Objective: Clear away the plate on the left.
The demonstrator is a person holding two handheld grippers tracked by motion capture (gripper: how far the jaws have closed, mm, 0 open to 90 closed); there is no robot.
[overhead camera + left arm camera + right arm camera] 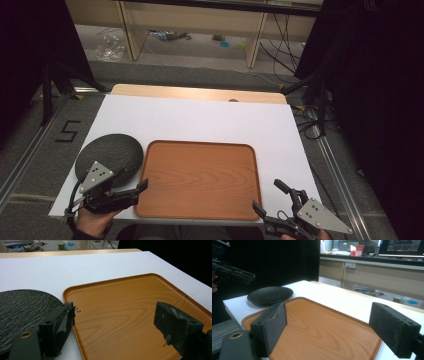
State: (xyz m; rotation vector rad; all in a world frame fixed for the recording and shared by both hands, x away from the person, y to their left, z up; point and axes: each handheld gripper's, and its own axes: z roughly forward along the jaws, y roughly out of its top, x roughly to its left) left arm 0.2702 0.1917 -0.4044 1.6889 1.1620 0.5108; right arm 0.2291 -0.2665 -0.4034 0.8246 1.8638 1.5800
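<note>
1. At the near edge of the high view, the left gripper (pixel 131 192) sits in the person's hand (pixel 94 220) at the near left corner of the white surface (pixel 210 120); its jaws are spread wide and pinch nothing; its grey three-cornered plate lies above the near rim of the plate-shaped dish.
2. The right gripper (pixel 267 196) hangs at the near right corner, just beside the tray's near right corner; its jaws too are spread apart and hold nothing.
3. In the left gripper view, the left gripper (pixel 113 322) points across the tray, one jaw over the gap between dish and tray, the other above the tray's wood.
4. In the right gripper view, the right gripper (pixel 328 326) straddles the tray from its other side; the left gripper shows far off at upper left.
5. The rectangular brown wood-grain tray (pixel 200 177) with rounded corners and a raised lip lies flat and bare near the front edge of the surface.
6. The round dark textured dish (pixel 112 152) rests just beside the tray's left edge; whether they touch is unclear.
7. Farther off, a strip of pale wooden tabletop (pixel 200 93) shows past the white surface; beyond it stands light wooden shelving (pixel 195 22) on the floor; black cables (pixel 280 45) trail at the right.
</note>
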